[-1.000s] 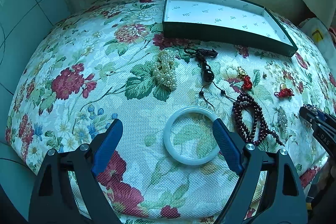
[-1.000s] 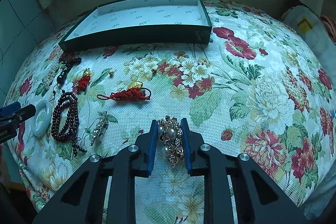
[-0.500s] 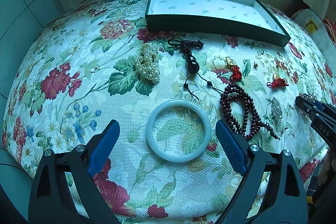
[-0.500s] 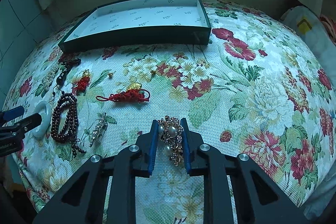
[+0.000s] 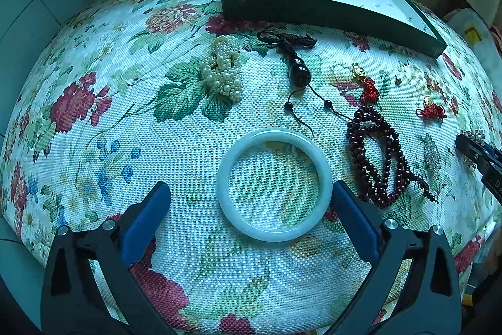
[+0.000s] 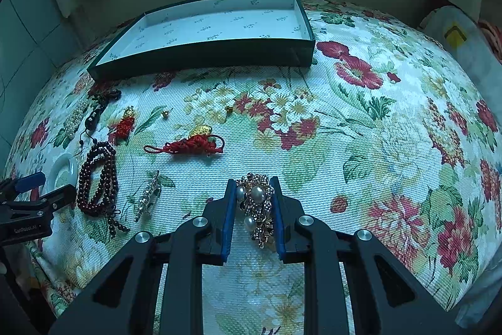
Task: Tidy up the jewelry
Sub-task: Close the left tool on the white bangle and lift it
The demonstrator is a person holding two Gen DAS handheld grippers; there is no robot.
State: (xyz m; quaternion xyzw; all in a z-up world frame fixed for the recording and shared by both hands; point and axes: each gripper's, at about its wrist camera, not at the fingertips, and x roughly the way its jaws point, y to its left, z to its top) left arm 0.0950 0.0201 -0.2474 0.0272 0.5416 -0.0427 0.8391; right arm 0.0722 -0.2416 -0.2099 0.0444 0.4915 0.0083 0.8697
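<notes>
The left gripper (image 5: 251, 197) has just spread wider and dropped closer around the jade bangle (image 5: 274, 185), untouched. The right gripper (image 6: 253, 190) stays pinching the pearl brooch (image 6: 255, 204) on the floral cloth (image 6: 360, 146); beyond sits the green tray (image 6: 200, 58).

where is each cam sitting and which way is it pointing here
Left wrist: rides on the left gripper, looking steeply down along its open jaws at the white bangle lying between them untouched; the jaws have just been opening.
Right wrist: rides on the right gripper, looking steeply down along jaws shut on a pearl brooch.
Shared: green box, dark bead strand, floral cloth; each view catches the other gripper at its edge.
</notes>
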